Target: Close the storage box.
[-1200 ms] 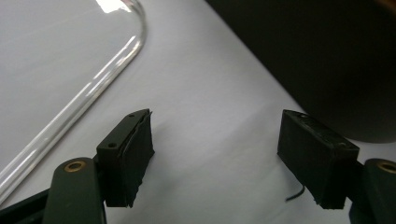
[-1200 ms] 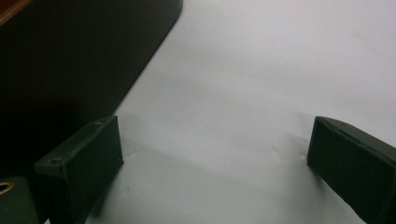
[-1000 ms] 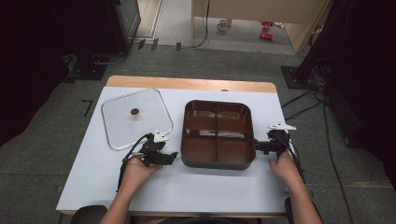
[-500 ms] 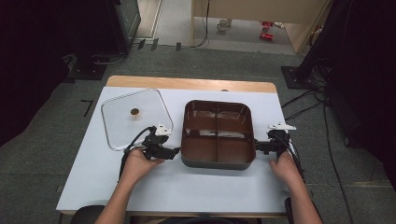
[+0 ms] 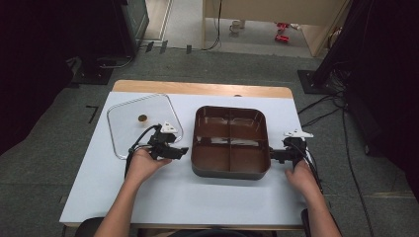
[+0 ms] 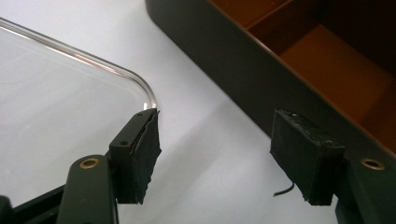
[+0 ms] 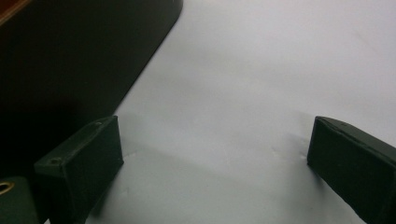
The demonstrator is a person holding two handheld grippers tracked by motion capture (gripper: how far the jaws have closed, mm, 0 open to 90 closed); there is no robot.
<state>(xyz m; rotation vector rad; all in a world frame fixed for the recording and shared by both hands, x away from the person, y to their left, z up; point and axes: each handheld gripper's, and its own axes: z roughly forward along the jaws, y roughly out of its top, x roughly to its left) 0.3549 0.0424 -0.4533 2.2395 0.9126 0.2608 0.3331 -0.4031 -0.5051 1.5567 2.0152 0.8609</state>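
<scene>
We see the left gripper jaws spread, nothing between them, low over the white table. In its own view one pad sits at the rounded corner of the clear glass lid, the other pad close by the dark outer wall of the pan. The right gripper is likewise spread wide and empty, just beside the pan's right wall. We note the pan mid-table, brown inside, divided into four compartments. The lid, with a small brown knob, lies flat to its left.
</scene>
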